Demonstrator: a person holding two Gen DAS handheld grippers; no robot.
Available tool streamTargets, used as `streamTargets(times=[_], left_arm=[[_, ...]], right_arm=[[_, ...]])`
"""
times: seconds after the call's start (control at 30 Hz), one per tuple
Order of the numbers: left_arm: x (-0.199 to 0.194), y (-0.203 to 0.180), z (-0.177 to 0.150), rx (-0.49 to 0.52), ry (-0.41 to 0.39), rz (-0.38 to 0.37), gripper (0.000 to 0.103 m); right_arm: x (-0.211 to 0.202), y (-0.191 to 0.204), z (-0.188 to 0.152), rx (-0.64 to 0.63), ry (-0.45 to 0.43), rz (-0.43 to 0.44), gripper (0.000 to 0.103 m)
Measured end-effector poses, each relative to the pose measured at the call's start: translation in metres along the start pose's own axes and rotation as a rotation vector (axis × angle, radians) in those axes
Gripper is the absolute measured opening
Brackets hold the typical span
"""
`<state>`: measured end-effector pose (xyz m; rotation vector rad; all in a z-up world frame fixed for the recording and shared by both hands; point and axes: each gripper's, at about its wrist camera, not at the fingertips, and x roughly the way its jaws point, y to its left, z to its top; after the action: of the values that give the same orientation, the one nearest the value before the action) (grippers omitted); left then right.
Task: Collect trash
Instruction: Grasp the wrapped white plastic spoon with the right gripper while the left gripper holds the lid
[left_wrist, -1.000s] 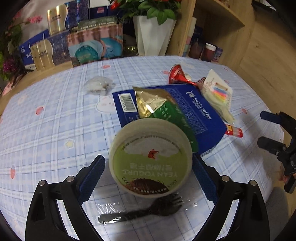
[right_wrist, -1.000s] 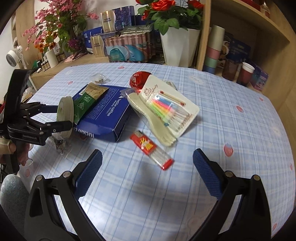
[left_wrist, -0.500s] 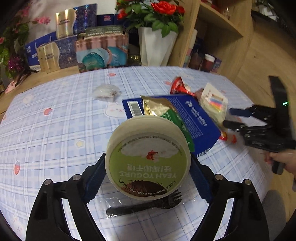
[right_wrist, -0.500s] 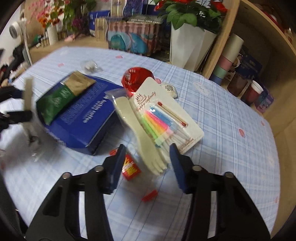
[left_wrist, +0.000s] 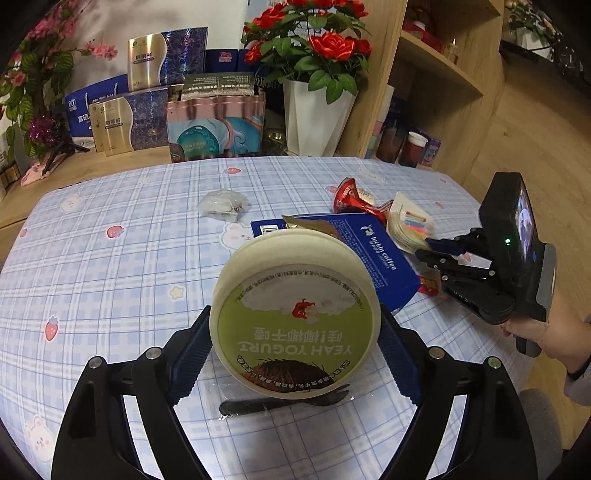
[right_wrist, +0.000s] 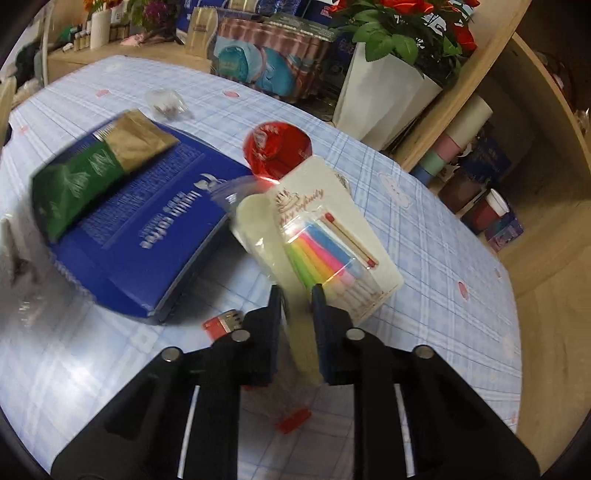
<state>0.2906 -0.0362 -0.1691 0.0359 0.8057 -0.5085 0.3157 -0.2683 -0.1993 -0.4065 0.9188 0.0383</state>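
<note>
A round yogurt tub (left_wrist: 295, 314) with a green label hangs tilted above the checked tablecloth (left_wrist: 110, 277), and my left gripper (left_wrist: 295, 332) is shut on its sides. Below it lies a black fork in clear wrap (left_wrist: 280, 400). My right gripper (right_wrist: 296, 295) is closing its jaws tight on a clear bag of cream plastic forks (right_wrist: 258, 225), which lies partly under a candle pack (right_wrist: 332, 240). In the left wrist view the right gripper (left_wrist: 424, 248) reaches in from the right beside the blue coffee box (left_wrist: 373, 254).
On the blue box (right_wrist: 147, 229) lies a green and gold snack bag (right_wrist: 92, 173). A red wrapper (right_wrist: 277, 147), crumpled clear plastic (left_wrist: 221, 203) and small red packets (right_wrist: 221, 323) lie around. A white vase (left_wrist: 314, 118), gift boxes and a wooden shelf stand behind. A hand (left_wrist: 535, 332) holds the right gripper.
The left gripper closed on the yogurt tub and lifted it, leaving the black fork on the table. The right gripper moved in over the fork bag and shut on it.
</note>
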Motion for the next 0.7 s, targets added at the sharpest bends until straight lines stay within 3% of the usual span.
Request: streamTargets(times=[0.3, 0.7], left_arm=[[-0.031, -0.009, 0.0, -0.004, -0.041, -0.003, 0.082], [-0.084, -0.03, -0.01, 0.006, -0.092, -0.002, 0.082]], right_arm=[[-0.054, -0.024, -0.001, 0.162, -0.094, 0.127, 0.017], [-0.118, -0.007, -0.022, 0.243, -0.162, 0.223, 0.017]])
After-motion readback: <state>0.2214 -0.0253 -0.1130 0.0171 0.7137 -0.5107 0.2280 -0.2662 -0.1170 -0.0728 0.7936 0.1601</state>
